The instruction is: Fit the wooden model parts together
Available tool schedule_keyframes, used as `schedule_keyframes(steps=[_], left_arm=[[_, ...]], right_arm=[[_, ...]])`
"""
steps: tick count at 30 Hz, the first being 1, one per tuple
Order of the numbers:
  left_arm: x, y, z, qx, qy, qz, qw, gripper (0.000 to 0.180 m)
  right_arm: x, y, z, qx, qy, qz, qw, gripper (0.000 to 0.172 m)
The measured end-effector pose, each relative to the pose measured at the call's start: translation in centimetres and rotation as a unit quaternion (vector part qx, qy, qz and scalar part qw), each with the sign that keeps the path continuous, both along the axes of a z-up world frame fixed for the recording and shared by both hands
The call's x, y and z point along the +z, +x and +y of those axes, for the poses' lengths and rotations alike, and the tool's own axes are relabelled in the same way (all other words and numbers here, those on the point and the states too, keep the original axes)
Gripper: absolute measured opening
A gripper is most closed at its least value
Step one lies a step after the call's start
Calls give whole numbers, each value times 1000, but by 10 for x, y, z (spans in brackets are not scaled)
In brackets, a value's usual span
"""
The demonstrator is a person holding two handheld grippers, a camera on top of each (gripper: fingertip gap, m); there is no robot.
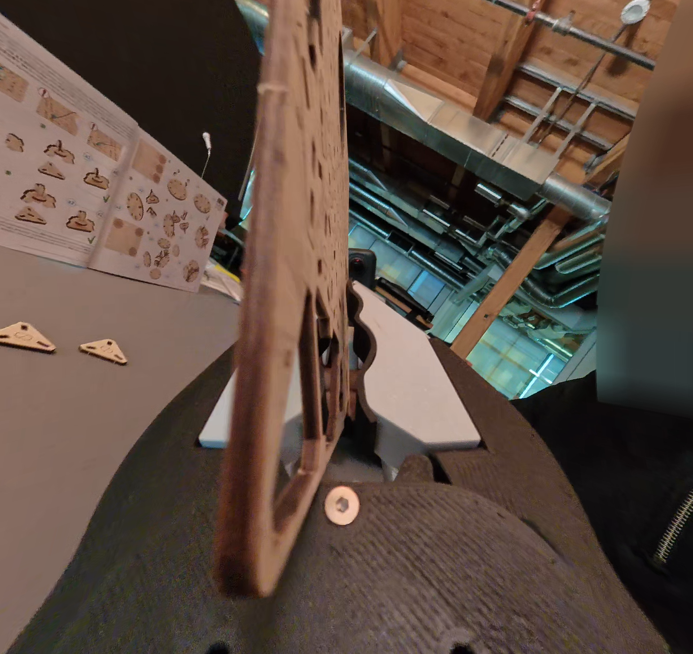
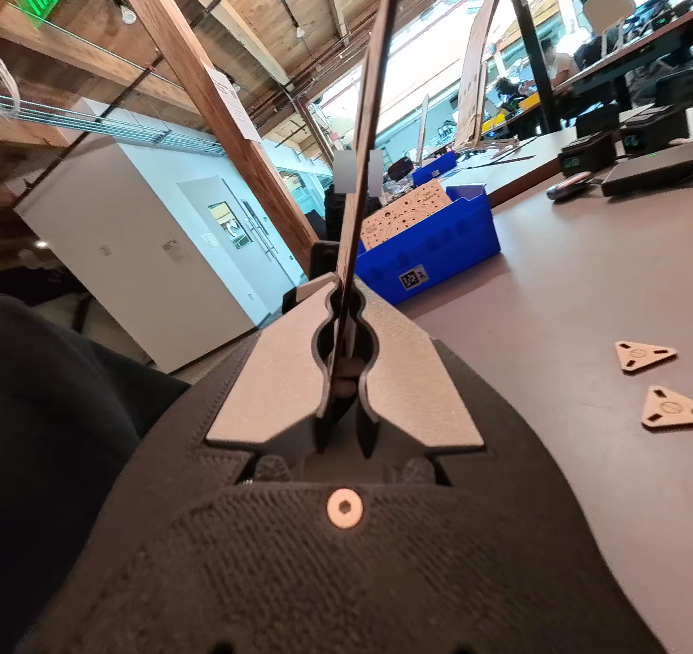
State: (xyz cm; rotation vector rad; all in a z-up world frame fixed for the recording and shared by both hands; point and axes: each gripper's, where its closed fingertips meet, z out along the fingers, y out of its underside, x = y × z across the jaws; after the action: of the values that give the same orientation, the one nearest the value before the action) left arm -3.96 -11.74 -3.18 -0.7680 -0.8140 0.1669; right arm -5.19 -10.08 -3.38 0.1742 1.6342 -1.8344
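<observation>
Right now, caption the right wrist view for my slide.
Right gripper clamps a thin wooden sheet edge-on, blue bin behind.

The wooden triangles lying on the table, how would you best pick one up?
Probably from above, pinching two opposite edges. Each triangle lies flat on the table, thin, so there's no side to grab low down. Both lie apart, leaving finger room. The nearer triangle works the same way.

The left gripper (image 1: 347, 298) was tilted upward, its jaws closed on the edge of a thin wooden sheet (image 1: 296, 223) standing between them. The right gripper (image 2: 347, 291) was likewise raised, both grey fingers (image 2: 405, 373) pressed against the wooden sheet (image 2: 369, 148) seen edge-on.
</observation>
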Motion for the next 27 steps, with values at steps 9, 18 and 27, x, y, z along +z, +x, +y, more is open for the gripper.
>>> schedule_keyframes(steps=[9,18,27], left_arm=[[0,4,-5,18,2,20,1000,0],[-12,-2,-8,9,28,-5,1000,0],[-3,3,6,3,-15,20,1000,0]], right_arm=[[-6,2,-3,2,7,4,1000,2],[-2,-21,2,-51,11,6,999,39],[4,-4,3,25,-14,-40,999,0]])
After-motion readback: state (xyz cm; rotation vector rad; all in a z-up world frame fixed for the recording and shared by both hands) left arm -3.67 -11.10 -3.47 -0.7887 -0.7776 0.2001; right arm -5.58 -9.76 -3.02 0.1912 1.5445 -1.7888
